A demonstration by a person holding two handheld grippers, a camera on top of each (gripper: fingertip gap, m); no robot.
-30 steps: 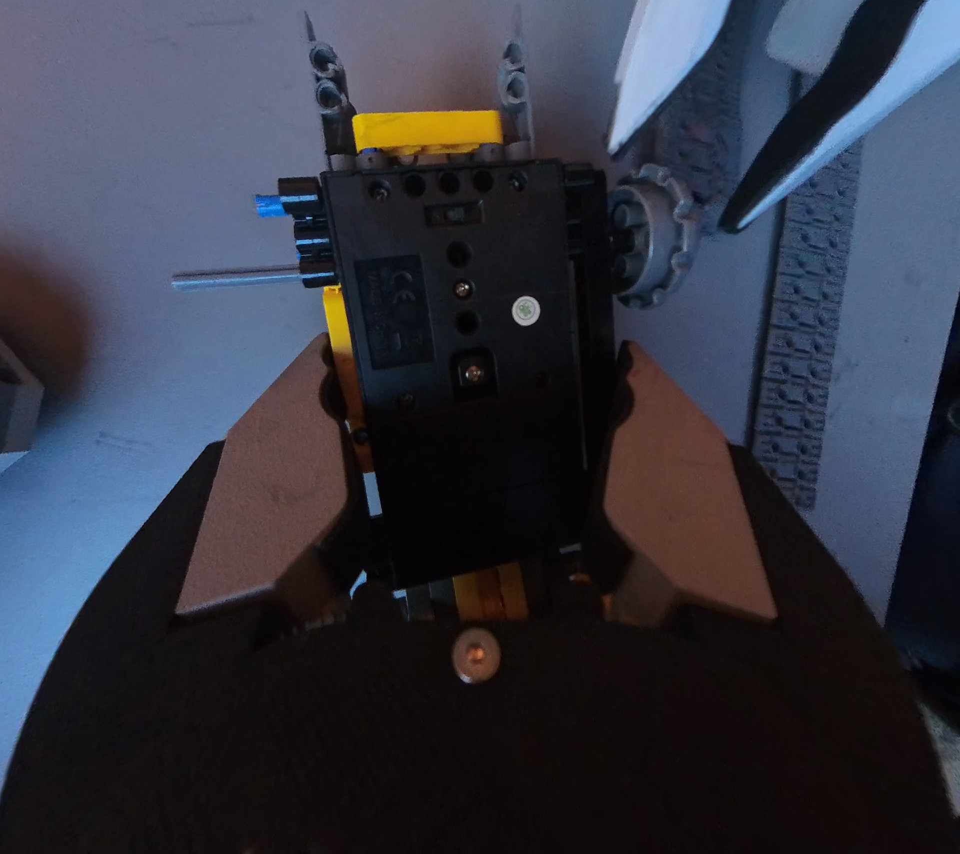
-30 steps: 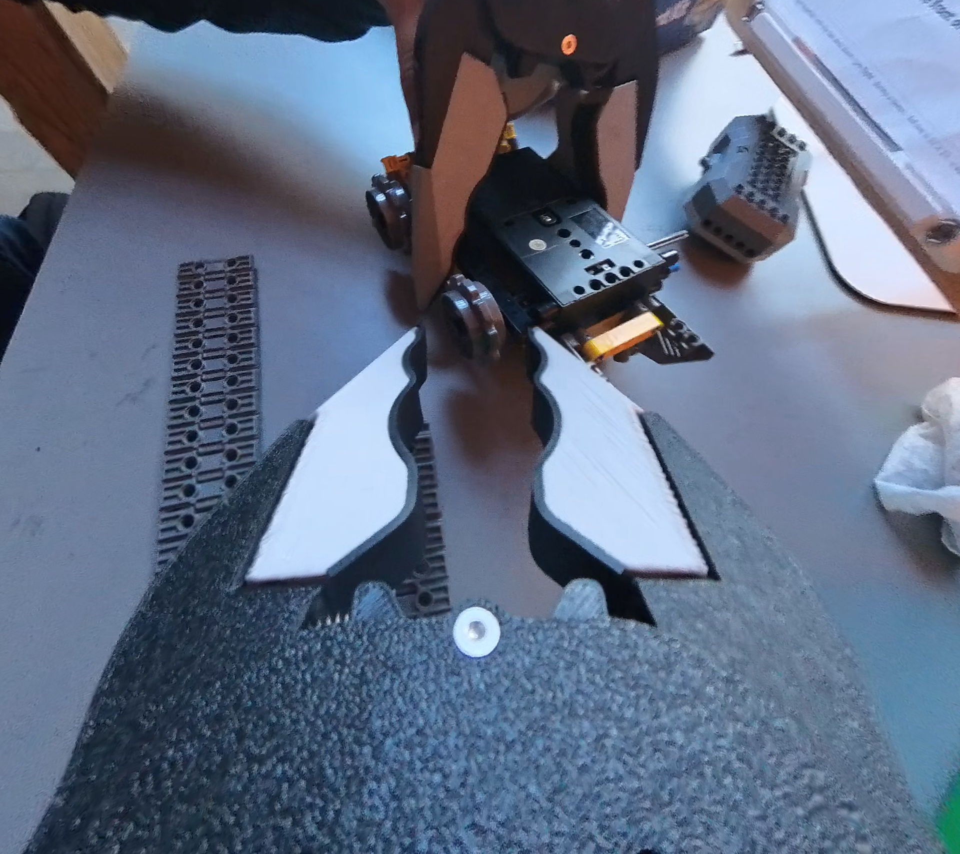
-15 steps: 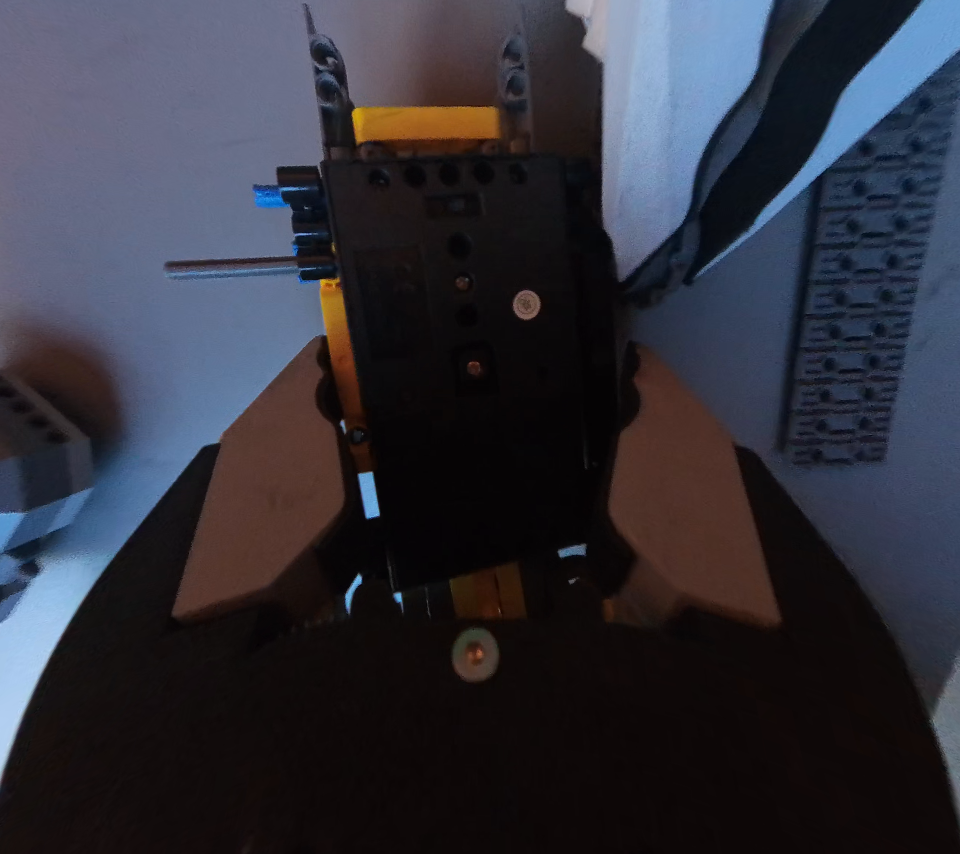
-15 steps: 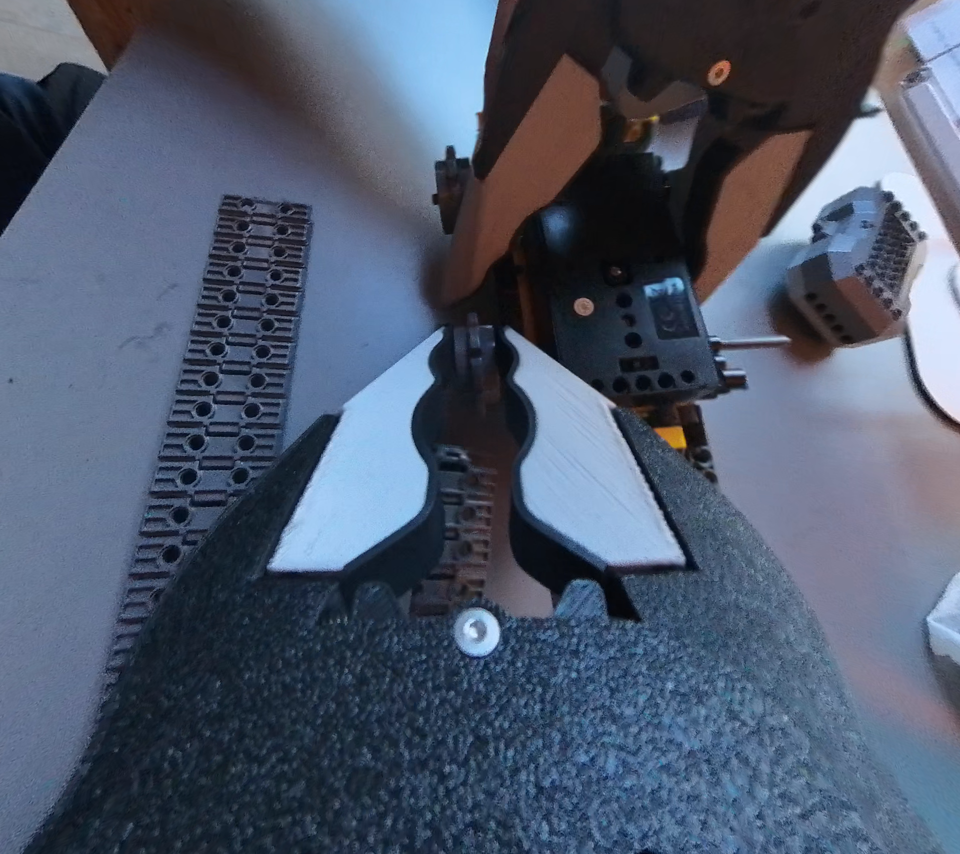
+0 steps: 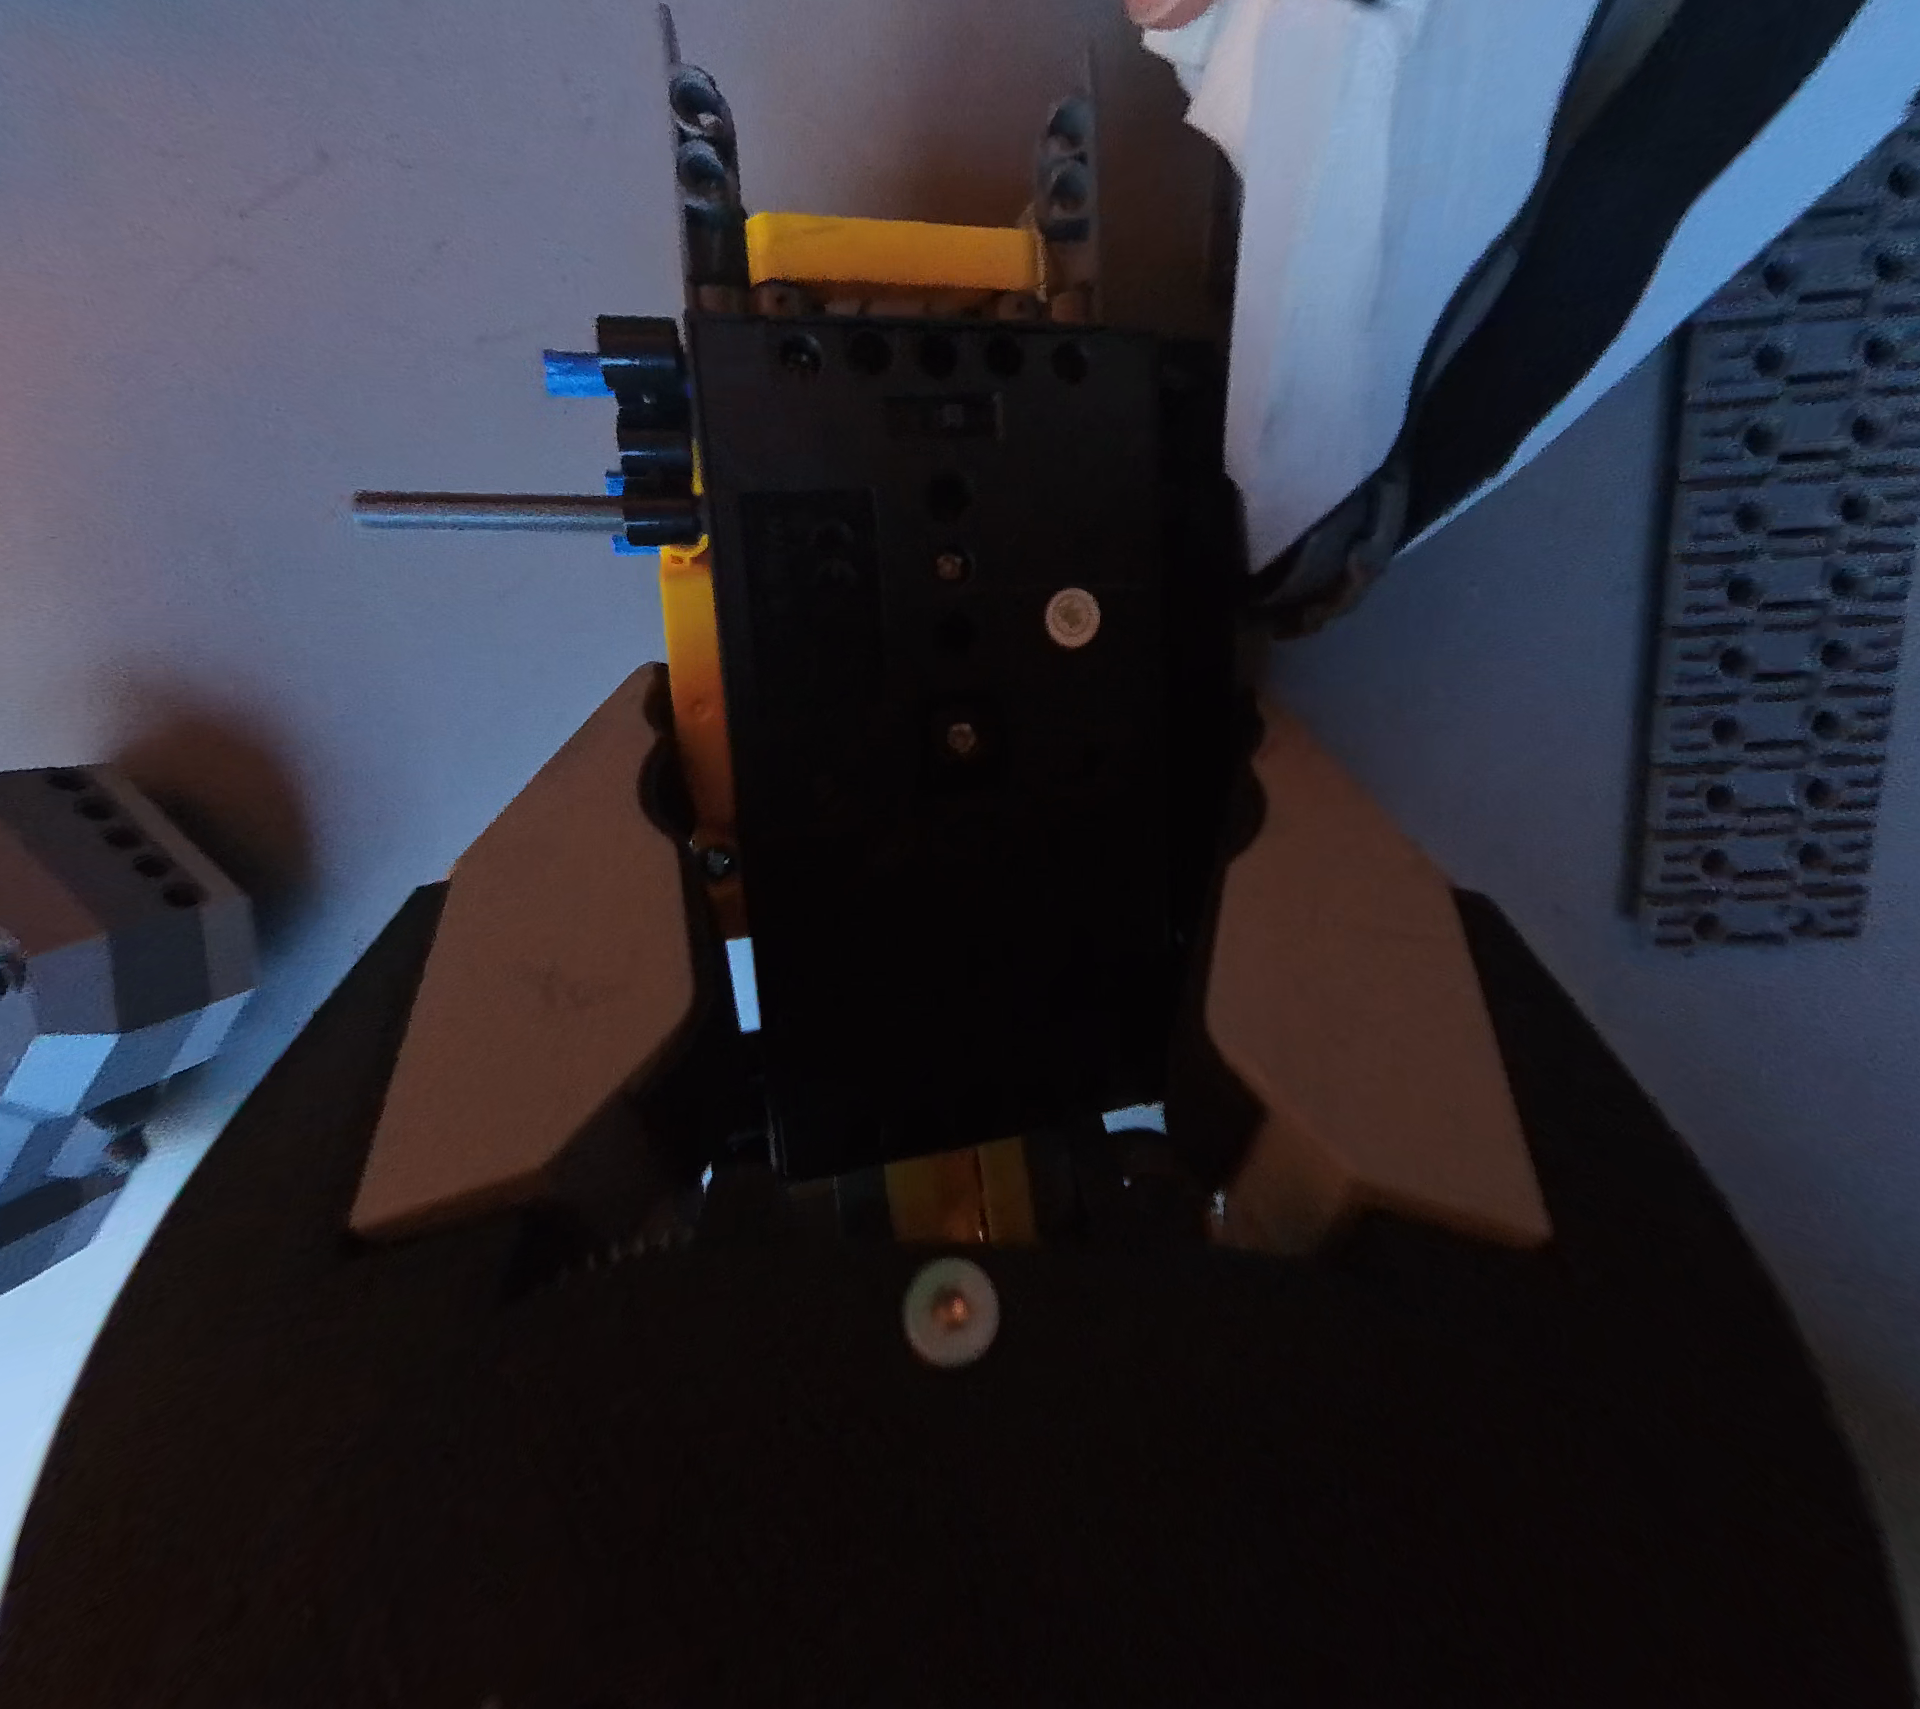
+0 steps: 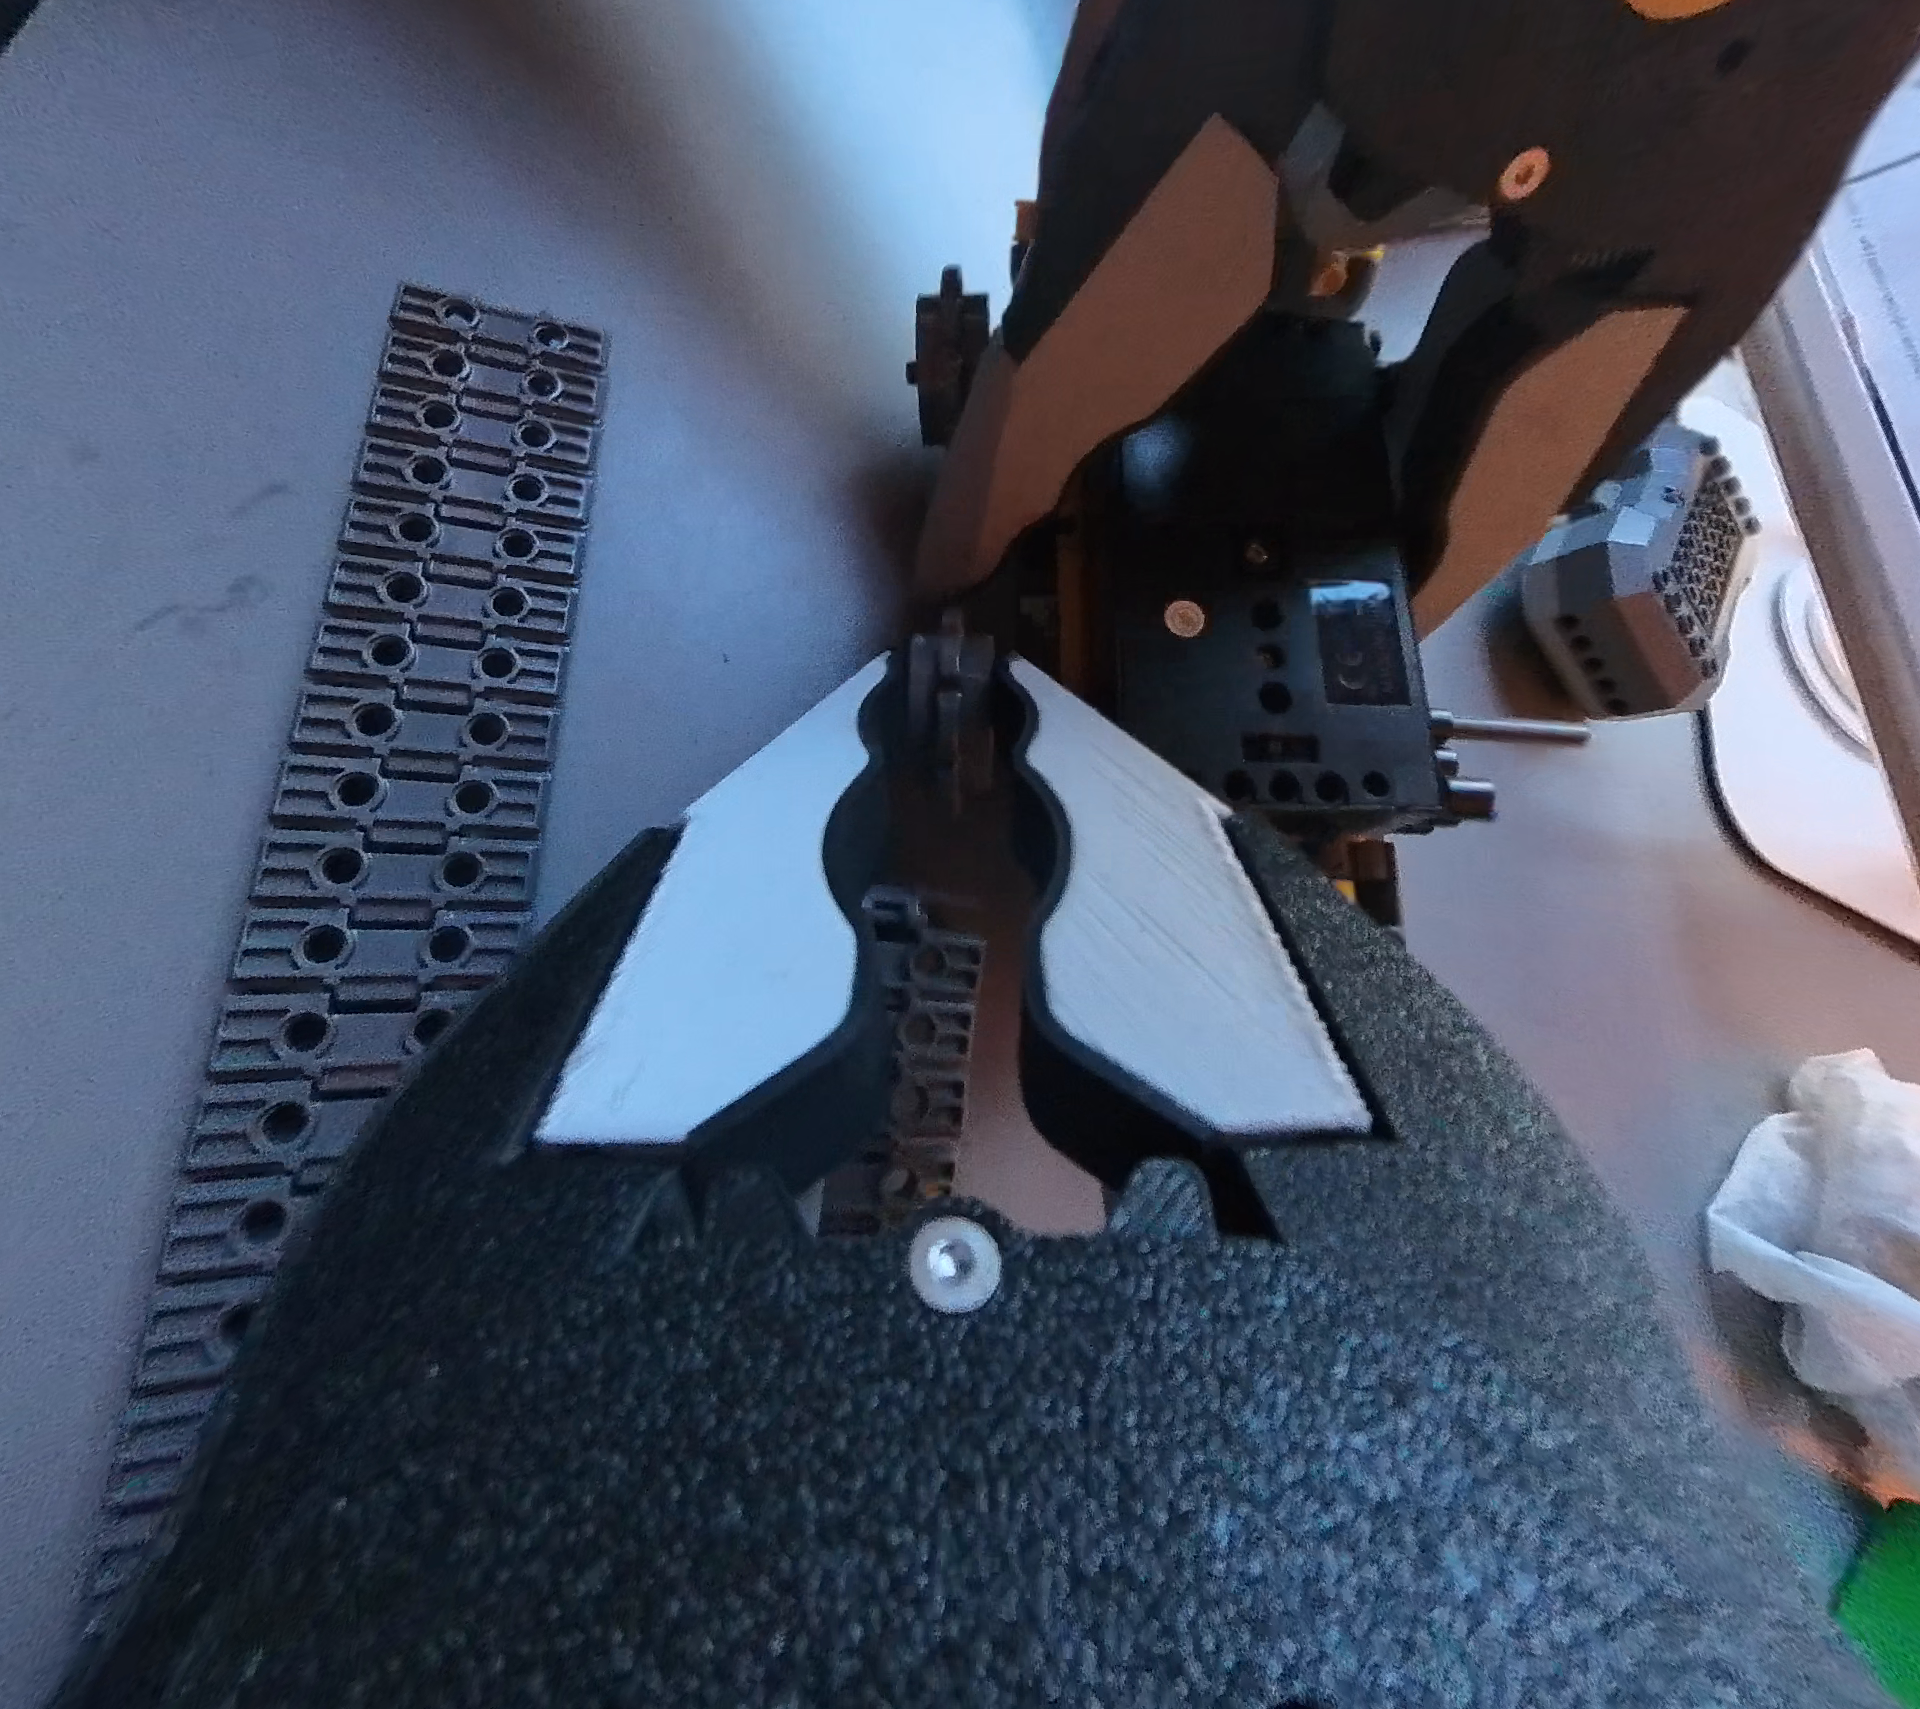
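My left gripper (image 5: 956, 703) is shut on a black and yellow brick-built vehicle (image 5: 966, 579) and holds it by its two sides on the grey table (image 6: 312, 101). A grey axle (image 5: 478, 511) sticks out of the vehicle's left side. In the right wrist view the left gripper (image 6: 1195, 589) comes down from above onto the vehicle (image 6: 1278, 672). My right gripper (image 6: 951, 667) has its white fingertips closed on a grey sprocket wheel (image 6: 951, 703) at the vehicle's near side. Its white fingers (image 5: 1351, 257) show in the left wrist view, where the wheel is hidden.
A long dark track strip (image 6: 416, 724) lies flat left of the right gripper; it also shows in the left wrist view (image 5: 1787, 620). A shorter track piece (image 6: 925, 1036) lies under the right gripper. A grey brick block (image 6: 1631, 610), a crumpled white tissue (image 6: 1829, 1244) and a white base plate (image 6: 1787, 786) are at the right.
My right gripper moved forward to the vehicle and narrowed its jaws onto the sprocket wheel. My left gripper kept its hold on the vehicle, which turned a little on the table.
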